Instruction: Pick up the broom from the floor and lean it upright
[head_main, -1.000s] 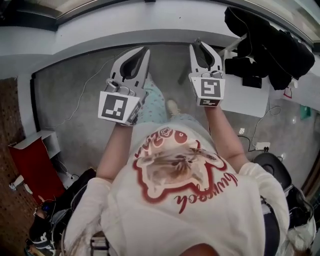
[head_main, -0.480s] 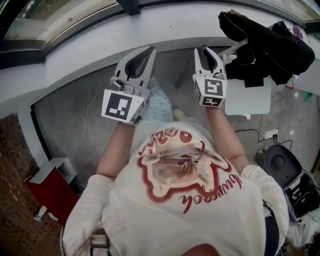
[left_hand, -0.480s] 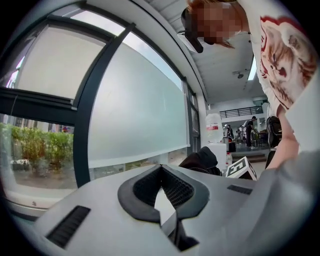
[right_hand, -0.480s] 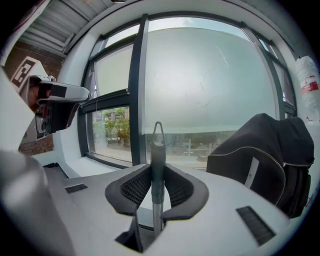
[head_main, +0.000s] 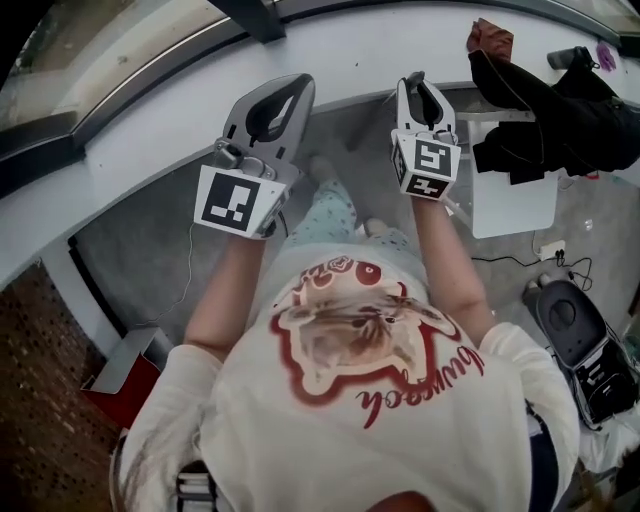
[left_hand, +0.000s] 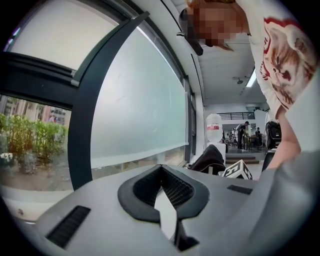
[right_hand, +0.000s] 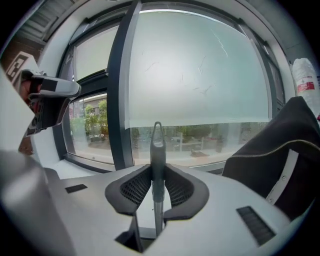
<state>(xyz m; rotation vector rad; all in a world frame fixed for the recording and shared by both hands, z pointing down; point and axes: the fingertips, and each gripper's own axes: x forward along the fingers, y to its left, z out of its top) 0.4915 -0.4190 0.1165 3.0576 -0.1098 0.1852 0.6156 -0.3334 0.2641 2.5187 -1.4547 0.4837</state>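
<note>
Left fingers: your left gripper (left_hand: 161, 168) has its fingers (left_hand: 176, 188) clenched, the tips meeting. Nothing lies between them. A pale gap shows only behind the tips, nearer the camera.
Left marker cube: the cube (head_main: 237, 200) shows a black-and-white square pattern in the head view. It is a code, not writing.
Right fingers: your right gripper (right_hand: 158, 169) has its fingers (right_hand: 133, 188) grasping the broom handle (right_hand: 158, 147). The mesh pads press on it from both sides.
Broom: the thin grey handle stands upright between your right fingers. Its top end, with a narrow hanging loop (right_hand: 157, 128), rises above the fingertips against the window (right_hand: 200, 75). The brush end shows in no view, so you cannot tell where it rests.
Right marker cube: the cube (head_main: 428, 165) carries the same kind of square pattern, again no words.
Desk: the white desk (head_main: 520, 205) stands to the right of your right gripper, with a black garment (head_main: 560, 120) draped over it.
Writing, shirt: your white shirt (head_main: 370, 350) bears a cat picture ringed in red. Its red lettering is upside down in the head view and cannot be read with certainty.
Writing, bottle: a large white bottle (left_hand: 214, 129) in the left gripper view has a red label, its print too small to read.
</note>
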